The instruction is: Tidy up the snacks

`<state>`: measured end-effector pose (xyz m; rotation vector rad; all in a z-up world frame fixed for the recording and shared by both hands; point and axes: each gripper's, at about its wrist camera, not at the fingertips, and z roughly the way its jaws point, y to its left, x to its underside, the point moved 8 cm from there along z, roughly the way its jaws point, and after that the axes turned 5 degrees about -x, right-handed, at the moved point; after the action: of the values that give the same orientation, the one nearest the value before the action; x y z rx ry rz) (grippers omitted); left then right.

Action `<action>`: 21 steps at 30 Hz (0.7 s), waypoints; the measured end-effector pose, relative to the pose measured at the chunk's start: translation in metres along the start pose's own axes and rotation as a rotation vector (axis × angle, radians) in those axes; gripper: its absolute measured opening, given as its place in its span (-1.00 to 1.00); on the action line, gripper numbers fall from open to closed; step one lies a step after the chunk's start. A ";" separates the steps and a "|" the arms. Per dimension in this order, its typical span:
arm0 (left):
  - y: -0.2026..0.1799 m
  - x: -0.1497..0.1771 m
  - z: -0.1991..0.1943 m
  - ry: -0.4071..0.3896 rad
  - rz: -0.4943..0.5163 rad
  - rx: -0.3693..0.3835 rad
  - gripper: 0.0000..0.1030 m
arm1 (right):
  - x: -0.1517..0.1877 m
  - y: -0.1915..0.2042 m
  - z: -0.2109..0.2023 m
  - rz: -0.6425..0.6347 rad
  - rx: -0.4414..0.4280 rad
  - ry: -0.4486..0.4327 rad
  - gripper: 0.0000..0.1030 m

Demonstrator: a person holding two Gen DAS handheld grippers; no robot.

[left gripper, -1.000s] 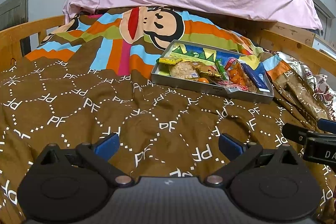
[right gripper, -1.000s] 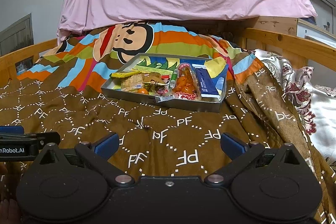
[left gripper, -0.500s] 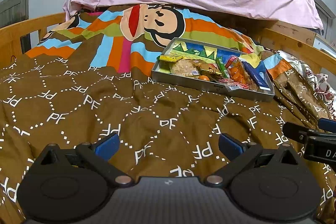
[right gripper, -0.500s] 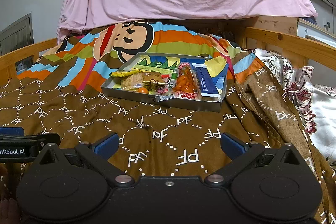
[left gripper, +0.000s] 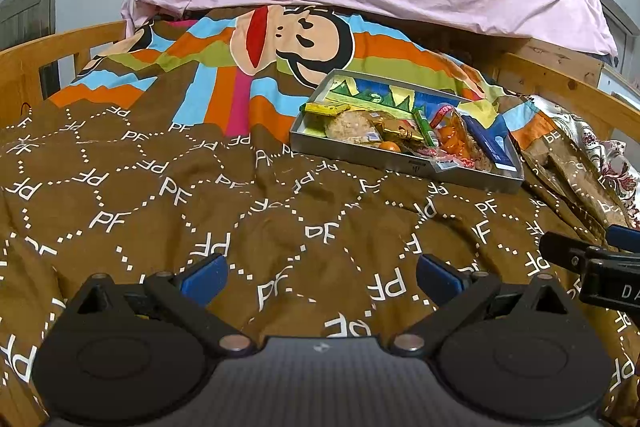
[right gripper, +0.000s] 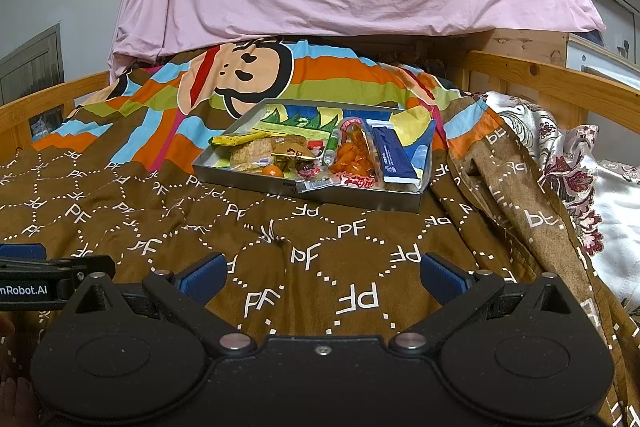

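We've got both grippers spread wide, nothing held. Left gripper [left gripper: 320, 273] sees snack tray [left gripper: 360, 158] ahead, off to right; right gripper [right gripper: 320, 273] has it nearly dead ahead on brown blanket [right gripper: 280, 239]. Tray's long axis runs left-right. Right looks nearer, our guess.

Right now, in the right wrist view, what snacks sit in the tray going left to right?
In the tray: yellow bar → small orange fruit → green tube → bag of orange snacks → dark blue packet. The middle wrappers overlap too much to order.
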<state>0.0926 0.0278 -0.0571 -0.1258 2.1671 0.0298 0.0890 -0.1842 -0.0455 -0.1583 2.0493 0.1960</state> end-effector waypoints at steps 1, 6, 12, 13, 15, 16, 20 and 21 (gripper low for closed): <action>0.000 0.000 0.000 0.000 0.000 0.000 0.99 | 0.000 0.000 0.000 0.000 0.000 0.000 0.99; 0.000 0.000 0.000 0.002 -0.002 0.000 0.99 | -0.001 0.000 0.000 0.000 0.000 0.000 0.99; 0.000 0.000 0.000 0.002 -0.001 0.000 0.99 | 0.002 0.001 0.001 -0.002 -0.001 0.002 0.99; 0.001 0.000 0.000 0.002 -0.002 -0.001 0.99 | 0.002 0.001 0.001 -0.002 -0.001 0.002 0.99; 0.001 0.001 0.001 0.003 -0.004 -0.003 0.99 | 0.002 0.001 0.001 -0.001 -0.001 0.003 0.99; 0.001 0.001 0.001 0.003 -0.004 -0.002 0.99 | 0.002 0.001 0.001 -0.001 0.000 0.002 0.99; 0.001 0.002 0.001 0.004 -0.004 -0.002 0.99 | 0.001 0.001 0.001 -0.001 0.000 0.003 0.99; 0.001 0.001 0.001 0.004 -0.004 -0.002 0.99 | 0.002 0.001 0.001 -0.001 0.000 0.003 0.99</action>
<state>0.0925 0.0287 -0.0587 -0.1318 2.1705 0.0295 0.0888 -0.1835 -0.0473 -0.1600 2.0520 0.1956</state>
